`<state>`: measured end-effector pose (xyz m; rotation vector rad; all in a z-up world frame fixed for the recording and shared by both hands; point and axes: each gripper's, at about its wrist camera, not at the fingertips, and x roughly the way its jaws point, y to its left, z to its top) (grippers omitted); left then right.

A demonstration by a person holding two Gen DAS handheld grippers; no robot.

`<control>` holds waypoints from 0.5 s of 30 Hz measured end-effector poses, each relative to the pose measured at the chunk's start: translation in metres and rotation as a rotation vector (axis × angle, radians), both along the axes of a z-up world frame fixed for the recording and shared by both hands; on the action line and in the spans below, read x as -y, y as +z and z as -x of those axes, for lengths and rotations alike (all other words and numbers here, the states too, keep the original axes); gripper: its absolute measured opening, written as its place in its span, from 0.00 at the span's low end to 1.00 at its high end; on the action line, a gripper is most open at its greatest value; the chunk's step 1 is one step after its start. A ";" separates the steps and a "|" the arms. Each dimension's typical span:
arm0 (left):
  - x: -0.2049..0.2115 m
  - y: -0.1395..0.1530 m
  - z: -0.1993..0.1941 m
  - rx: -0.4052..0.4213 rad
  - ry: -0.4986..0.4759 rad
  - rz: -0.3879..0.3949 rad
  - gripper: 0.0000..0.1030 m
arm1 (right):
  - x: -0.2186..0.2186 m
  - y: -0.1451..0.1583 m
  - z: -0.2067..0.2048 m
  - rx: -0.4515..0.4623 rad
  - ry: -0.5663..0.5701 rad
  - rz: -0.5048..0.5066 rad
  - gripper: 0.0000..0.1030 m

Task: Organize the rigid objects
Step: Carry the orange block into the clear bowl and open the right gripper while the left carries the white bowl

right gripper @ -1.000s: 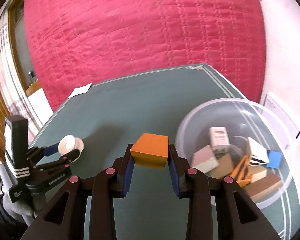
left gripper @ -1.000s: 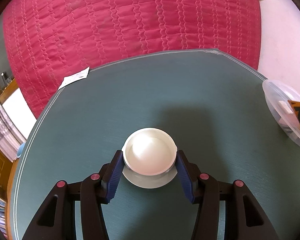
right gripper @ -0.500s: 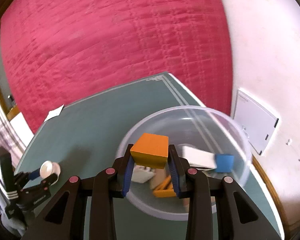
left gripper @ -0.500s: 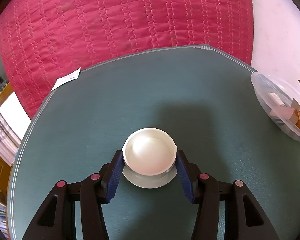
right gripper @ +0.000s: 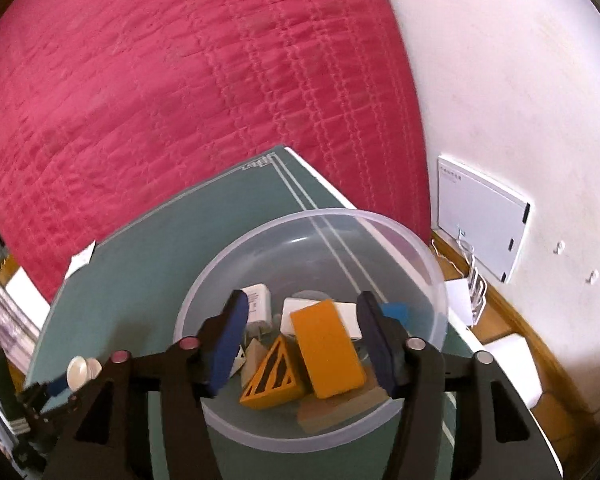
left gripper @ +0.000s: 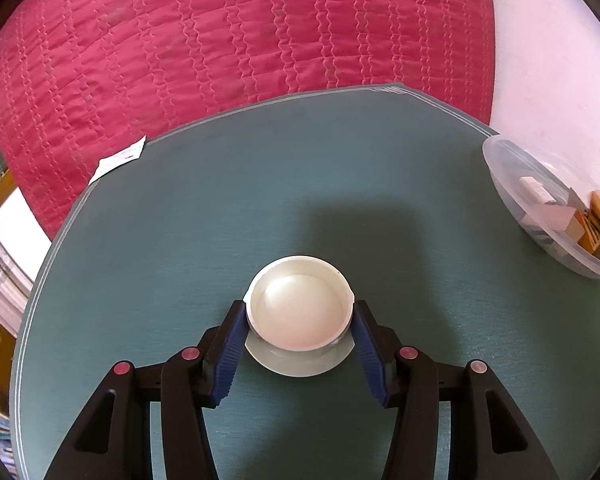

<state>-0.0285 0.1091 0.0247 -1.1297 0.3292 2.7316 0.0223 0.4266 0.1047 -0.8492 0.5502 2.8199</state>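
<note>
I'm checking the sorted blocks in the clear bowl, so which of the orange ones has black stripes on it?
The triangular wedge, low in the bowl. The other orange piece, the flat rectangular block beside it, is plain.

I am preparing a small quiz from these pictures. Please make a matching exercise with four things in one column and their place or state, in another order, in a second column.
Things:
1. round white plastic cup
2. flat orange wooden block
3. right gripper
4. white paper slip

Places or states:
A. lying inside the clear plastic bowl
B. on the far left edge of the green table
C. open, above the bowl
D. clamped by the left gripper

Pairs: 1-D, 2-A, 3-C, 4-B
</note>
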 end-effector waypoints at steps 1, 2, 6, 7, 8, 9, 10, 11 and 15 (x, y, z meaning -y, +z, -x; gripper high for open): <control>-0.001 0.000 0.000 0.003 -0.002 -0.001 0.53 | -0.001 0.001 -0.001 -0.005 -0.003 -0.005 0.56; -0.003 0.001 0.000 0.006 -0.005 -0.003 0.53 | -0.002 0.002 -0.002 -0.011 -0.008 -0.008 0.56; -0.016 0.003 0.001 0.013 -0.028 -0.003 0.53 | -0.005 0.003 -0.006 -0.025 -0.021 -0.017 0.56; -0.019 0.004 0.000 0.010 -0.035 -0.001 0.53 | -0.005 0.003 -0.007 -0.027 -0.024 -0.019 0.56; -0.023 0.005 0.000 0.006 -0.043 0.002 0.53 | -0.006 0.002 -0.008 -0.028 -0.027 -0.022 0.56; -0.028 0.007 -0.001 0.001 -0.054 0.005 0.53 | -0.006 0.001 -0.010 -0.028 -0.030 -0.025 0.56; -0.032 0.009 -0.001 -0.002 -0.062 0.007 0.53 | -0.007 0.001 -0.010 -0.029 -0.034 -0.028 0.56; -0.036 0.010 -0.002 -0.008 -0.072 0.010 0.53 | -0.008 0.001 -0.011 -0.029 -0.037 -0.031 0.56; -0.054 0.018 -0.001 -0.030 -0.107 0.022 0.53 | -0.010 0.000 -0.013 -0.031 -0.045 -0.037 0.56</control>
